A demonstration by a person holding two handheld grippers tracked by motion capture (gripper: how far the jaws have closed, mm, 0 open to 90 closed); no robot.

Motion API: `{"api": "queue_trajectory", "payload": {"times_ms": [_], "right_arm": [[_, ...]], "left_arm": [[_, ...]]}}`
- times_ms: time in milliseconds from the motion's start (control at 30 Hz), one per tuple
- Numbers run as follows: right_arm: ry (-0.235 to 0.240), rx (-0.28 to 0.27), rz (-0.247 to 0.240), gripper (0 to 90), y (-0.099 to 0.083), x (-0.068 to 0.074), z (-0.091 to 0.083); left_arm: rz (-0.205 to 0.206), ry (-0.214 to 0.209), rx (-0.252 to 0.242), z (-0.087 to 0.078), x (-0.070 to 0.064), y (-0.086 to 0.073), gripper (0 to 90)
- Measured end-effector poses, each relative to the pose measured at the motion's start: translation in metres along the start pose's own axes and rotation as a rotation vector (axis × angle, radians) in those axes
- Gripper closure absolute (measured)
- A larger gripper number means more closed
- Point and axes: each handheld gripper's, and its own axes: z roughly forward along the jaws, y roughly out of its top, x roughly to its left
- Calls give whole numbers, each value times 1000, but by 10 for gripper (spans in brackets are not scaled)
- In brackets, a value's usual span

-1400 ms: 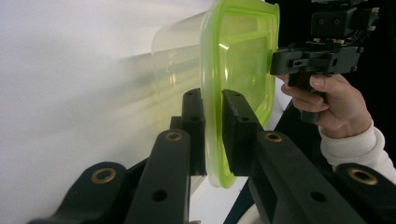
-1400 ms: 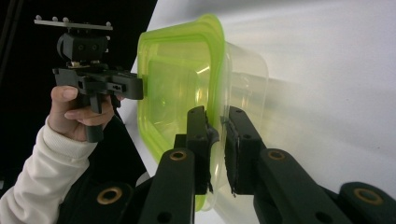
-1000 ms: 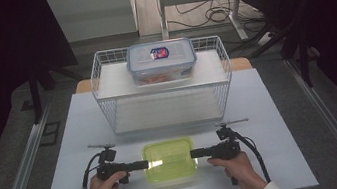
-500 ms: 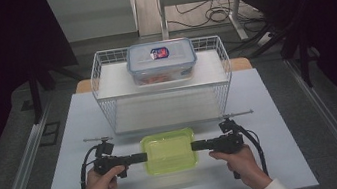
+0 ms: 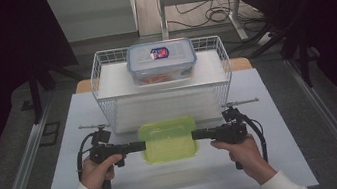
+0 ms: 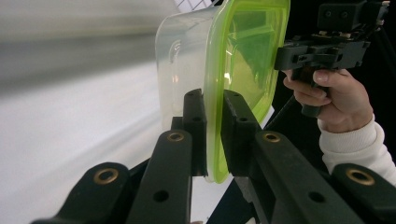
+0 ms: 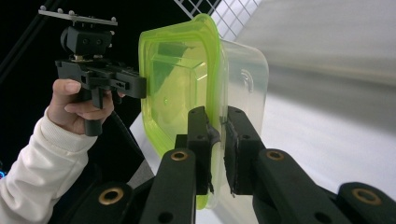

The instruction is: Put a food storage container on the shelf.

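Observation:
A clear container with a lime-green lid [image 5: 169, 140] is held level between both grippers, just in front of the wire basket [image 5: 106, 94]. My left gripper [image 5: 140, 146] is shut on the lid's left rim; its jaws clamp the green edge [image 6: 214, 135] in the left gripper view. My right gripper [image 5: 196, 134] is shut on the right rim, its jaws pinching the lid's edge [image 7: 215, 140] in the right gripper view. Each gripper view also shows the other hand and its gripper beyond the container [image 6: 252, 51] [image 7: 187, 79].
The white wire basket stands at the back of the white table [image 5: 277, 159], on a raised white block. A clear lidded box [image 5: 161, 61] with a red-and-blue label and reddish contents rests on the basket's far part. Metal rails run along both table sides.
Both grippers have carried the green-lidded container away from the table's front edge toward the basket; it now sits just before the basket's front wall.

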Motion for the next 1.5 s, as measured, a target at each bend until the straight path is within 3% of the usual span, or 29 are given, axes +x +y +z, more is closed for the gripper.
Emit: {"api": "queue_trajectory", "payload": {"times_ms": [333, 800, 1167, 1500], "right_arm": [[6, -30, -30, 813, 19, 10, -8], [11, -50, -61, 814, 47, 23, -16], [25, -97, -98, 813, 85, 40, -32], [50, -106, -99, 812, 126, 48, -43]], "left_arm": [[37, 2, -16, -9, -13, 20, 818], [50, 0, -44, -21, -27, 46, 818], [97, -3, -68, -36, -50, 91, 817], [85, -35, -67, -44, -57, 132, 818]]}}
